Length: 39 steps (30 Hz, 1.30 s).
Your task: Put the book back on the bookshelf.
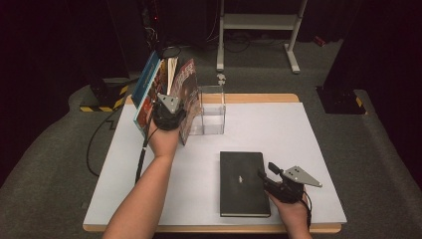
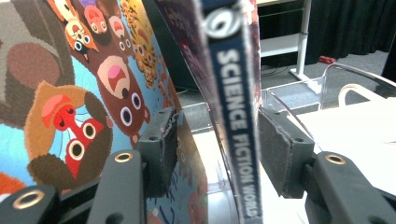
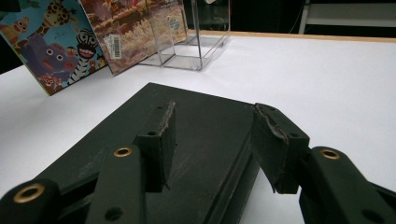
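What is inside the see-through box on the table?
The clear box looks empty: through its walls you see only the white table. The books lean against its left side, outside it. Its far-left corner is covered by a book, so that bit stays unseen.

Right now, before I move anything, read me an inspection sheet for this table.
Surface: white table top, bare at the right.
Job's things: Science Fiction World magazine and animal picture book stand leaning beside a clear acrylic box; black hardcover book lies flat near the front edge.
Clutter: nothing seen.
Grippers: left gripper open, the magazine's spine between its jaws; right gripper open, its jaws astride the black book's edge.
Cables: black cable trails from the left gripper across the table.
Surroundings: grey carpet, white frame stand behind, dark room.
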Motion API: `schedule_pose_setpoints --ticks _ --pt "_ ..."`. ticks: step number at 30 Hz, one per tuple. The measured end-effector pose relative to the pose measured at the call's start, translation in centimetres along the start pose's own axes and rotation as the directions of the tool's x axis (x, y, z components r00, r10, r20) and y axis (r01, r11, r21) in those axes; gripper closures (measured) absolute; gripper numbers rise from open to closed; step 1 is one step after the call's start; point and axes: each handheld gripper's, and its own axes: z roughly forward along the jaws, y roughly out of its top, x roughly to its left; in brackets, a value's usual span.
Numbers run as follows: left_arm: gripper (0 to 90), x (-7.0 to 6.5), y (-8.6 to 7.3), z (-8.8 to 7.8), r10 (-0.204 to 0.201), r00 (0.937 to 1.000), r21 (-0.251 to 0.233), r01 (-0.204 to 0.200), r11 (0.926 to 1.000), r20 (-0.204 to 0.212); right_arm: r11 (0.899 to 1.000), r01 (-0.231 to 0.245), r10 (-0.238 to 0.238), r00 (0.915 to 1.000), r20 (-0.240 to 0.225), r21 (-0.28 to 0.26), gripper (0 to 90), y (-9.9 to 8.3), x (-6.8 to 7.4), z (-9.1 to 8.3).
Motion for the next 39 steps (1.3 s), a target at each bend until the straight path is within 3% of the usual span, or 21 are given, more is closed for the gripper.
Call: schedule_pose_setpoints --ticks 3,13,39 --pt "53.2 0.0 0.0 -0.2 -0.007 1.0000 -0.003 0.007 1.0000 0.001 1.000 0.000 0.000 1.0000 0.000 0.000 49.7 0.0 0.0 0.0" --pt "55.0 -0.1 0.4 -0.7 -0.031 0.9995 -0.015 0.031 0.9994 0.001 1.000 0.001 -0.001 1.0000 0.000 0.002 49.7 0.0 0.1 0.1" --pt "57.0 0.1 0.6 -2.5 -0.035 0.9994 -0.027 0.035 0.9990 0.006 1.000 0.007 -0.007 1.0000 -0.001 0.001 49.7 0.0 0.2 0.0"
